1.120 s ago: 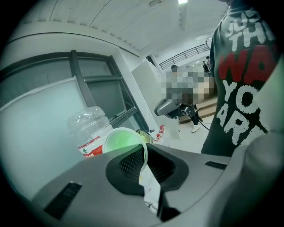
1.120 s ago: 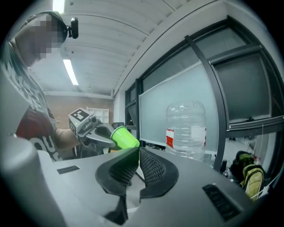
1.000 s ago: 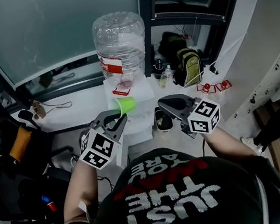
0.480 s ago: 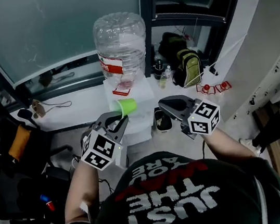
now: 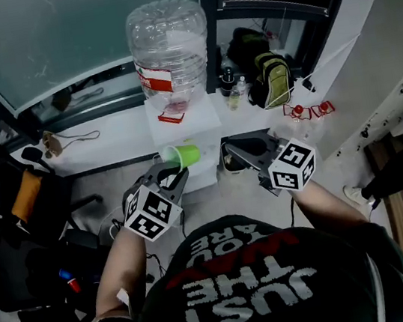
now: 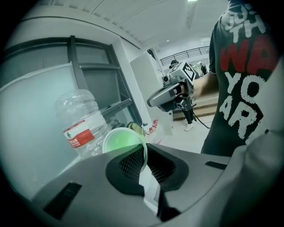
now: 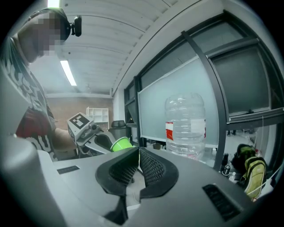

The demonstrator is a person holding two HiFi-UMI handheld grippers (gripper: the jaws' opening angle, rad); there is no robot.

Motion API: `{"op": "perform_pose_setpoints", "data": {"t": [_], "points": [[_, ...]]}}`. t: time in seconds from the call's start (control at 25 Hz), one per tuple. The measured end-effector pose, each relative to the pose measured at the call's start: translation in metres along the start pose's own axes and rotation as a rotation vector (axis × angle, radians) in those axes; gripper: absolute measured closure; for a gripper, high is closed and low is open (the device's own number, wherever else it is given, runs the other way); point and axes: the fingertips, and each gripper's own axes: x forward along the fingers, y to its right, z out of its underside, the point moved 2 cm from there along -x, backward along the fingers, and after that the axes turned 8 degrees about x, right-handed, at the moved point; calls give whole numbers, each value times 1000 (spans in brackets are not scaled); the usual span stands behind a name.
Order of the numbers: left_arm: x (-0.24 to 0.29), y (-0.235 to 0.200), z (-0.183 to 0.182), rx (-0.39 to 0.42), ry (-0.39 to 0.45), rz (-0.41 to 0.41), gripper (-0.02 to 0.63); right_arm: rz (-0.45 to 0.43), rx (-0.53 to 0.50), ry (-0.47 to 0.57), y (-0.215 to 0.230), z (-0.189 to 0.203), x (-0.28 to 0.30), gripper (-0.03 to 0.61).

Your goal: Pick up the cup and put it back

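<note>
The small lime-green thin-walled plastic cup [image 5: 182, 154] is held on its side, its wall at the rim pinched between the jaws of the left gripper [image 5: 175, 170], just in front of the white dispenser cabinet [image 5: 184, 121]. It looks light, smooth and easily crushed, so a gentle pinch at the rim seems right. The large clear water bottle [image 5: 168, 48] stands at 12 o'clock. The right gripper [image 5: 234, 149], jaws together on nothing, hovers at 3 o'clock. A green-and-black backpack [image 5: 274, 80] lies at 2 o'clock, clear of the path.
</note>
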Motion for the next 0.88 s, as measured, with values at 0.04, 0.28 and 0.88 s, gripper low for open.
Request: {"op": "perform_pose_setpoints", "data": {"t": [0.04,0.28,0.88], "points": [[6,5,5,-12,-9,15,591,0,8,-5,2,5,0,543],[67,31,59,-106,-94,105,591,-6,62,-27,36,49,14,543],[350,210,364,-177,-484,384,589,8,196,-136,182,393,80,543]]}}
